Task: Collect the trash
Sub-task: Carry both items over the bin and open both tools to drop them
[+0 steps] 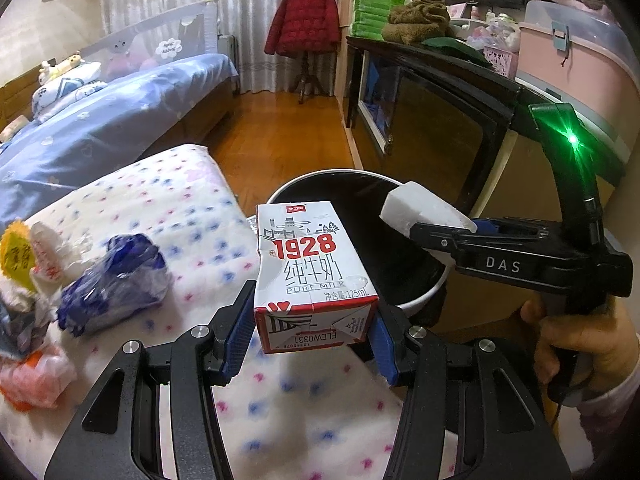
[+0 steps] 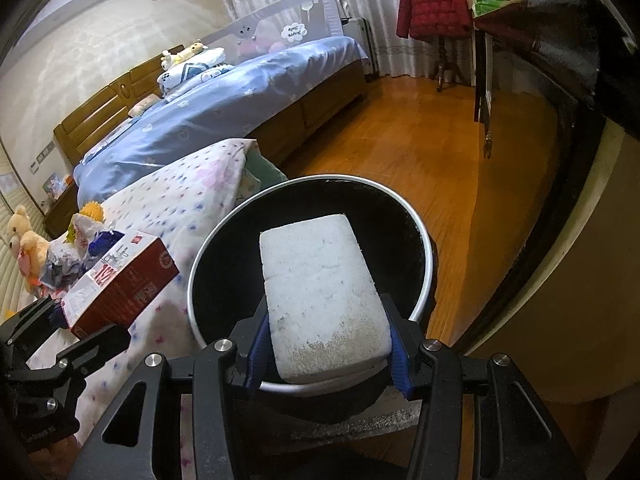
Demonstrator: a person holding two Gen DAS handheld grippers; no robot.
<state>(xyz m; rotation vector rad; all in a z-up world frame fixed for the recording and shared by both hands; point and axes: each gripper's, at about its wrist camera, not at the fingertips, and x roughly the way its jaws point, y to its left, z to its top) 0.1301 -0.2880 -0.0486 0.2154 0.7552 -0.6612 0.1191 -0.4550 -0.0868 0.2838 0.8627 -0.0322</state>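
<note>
Bedroom surroundings frame both views: a bed (image 1: 120, 120) under a blue quilt along the far wall, a wooden floor (image 2: 440, 140), and a red jacket (image 1: 303, 20) on a coat stand by the curtains. Nearer the cameras lies a white quilt with pink and blue dots (image 1: 180, 208), and beside its edge stands a round bin (image 2: 424, 304) with a pale rim and a black inside.

Left gripper (image 1: 312, 332) has its jaws closed on the bottom end of a small milk carton (image 1: 308, 256), blue pads pressing both sides; the carton is held above the dotted quilt, just at the bin's near rim. Right gripper (image 2: 326, 354) has its jaws closed on a white foam block (image 2: 320, 280), which hangs over the bin's dark opening. A hand (image 1: 576, 344) grips that tool's handle.

On the quilt to the left sits more rubbish: a crumpled blue wrapper (image 1: 116, 280), a yellow-and-white packet (image 1: 24, 260) and an orange-and-white wrapper (image 1: 32, 380).
</note>
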